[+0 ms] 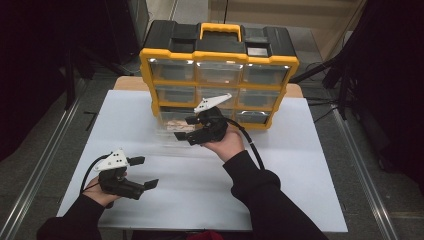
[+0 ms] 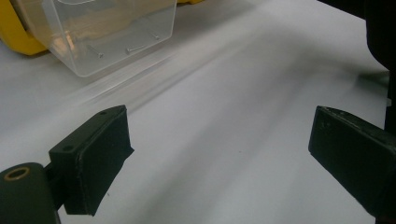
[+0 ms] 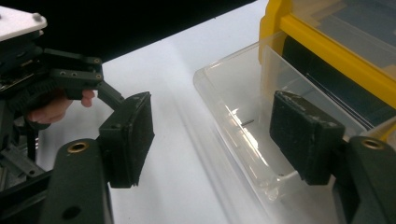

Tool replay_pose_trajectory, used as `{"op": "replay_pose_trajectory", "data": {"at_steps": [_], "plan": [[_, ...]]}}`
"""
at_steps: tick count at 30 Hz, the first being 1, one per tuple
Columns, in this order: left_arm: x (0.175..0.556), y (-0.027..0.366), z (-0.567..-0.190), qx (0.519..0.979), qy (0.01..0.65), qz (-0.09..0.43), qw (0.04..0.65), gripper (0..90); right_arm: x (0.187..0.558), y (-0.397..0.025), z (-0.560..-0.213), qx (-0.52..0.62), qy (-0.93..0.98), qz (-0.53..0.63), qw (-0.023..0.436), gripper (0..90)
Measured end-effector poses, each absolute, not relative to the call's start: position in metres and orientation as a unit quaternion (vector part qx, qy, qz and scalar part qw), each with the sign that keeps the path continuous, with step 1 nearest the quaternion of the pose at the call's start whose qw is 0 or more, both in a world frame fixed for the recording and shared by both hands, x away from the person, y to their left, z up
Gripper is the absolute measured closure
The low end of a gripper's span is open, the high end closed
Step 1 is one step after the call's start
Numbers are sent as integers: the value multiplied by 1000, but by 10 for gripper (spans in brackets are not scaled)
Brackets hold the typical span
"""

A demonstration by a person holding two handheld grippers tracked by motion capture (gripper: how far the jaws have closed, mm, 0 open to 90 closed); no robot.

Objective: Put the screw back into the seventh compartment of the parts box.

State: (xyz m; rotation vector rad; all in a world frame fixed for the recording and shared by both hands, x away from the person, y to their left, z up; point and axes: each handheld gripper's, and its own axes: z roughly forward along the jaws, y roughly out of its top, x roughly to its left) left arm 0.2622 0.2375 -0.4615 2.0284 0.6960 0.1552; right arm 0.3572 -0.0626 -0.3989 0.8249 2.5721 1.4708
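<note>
Drawer (image 1: pixel 172 131) juts from the cabinet (image 1: pixel 218 70) — nails (image 2: pixel 135 48) inside — onto the table (image 1: pixel 300 165).

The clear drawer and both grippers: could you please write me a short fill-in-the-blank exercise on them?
1. The clear drawer is pulled out of the organizer's ____ row.
2. The organizer's carry handle is ____ in colour.
3. The left gripper hovers over the white table with its jaws ____.
4. The right gripper has one jaw ____ the drawer.

Missing words: bottom; yellow; open; inside
</note>
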Motion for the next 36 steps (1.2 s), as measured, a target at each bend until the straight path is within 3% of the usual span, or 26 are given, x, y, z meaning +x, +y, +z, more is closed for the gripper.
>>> {"op": "replay_pose_trajectory", "data": {"at_steps": [10, 26, 36], "plan": [[264, 237, -463, 832, 287, 66, 470, 55, 342, -78, -409, 255, 837, 482, 47, 262], [264, 237, -462, 830, 286, 69, 474, 55, 327, -108, -430, 254, 829, 497, 13, 181], [264, 237, -461, 830, 285, 70, 474, 55, 314, -123, -440, 254, 826, 503, 16, 149]]}}
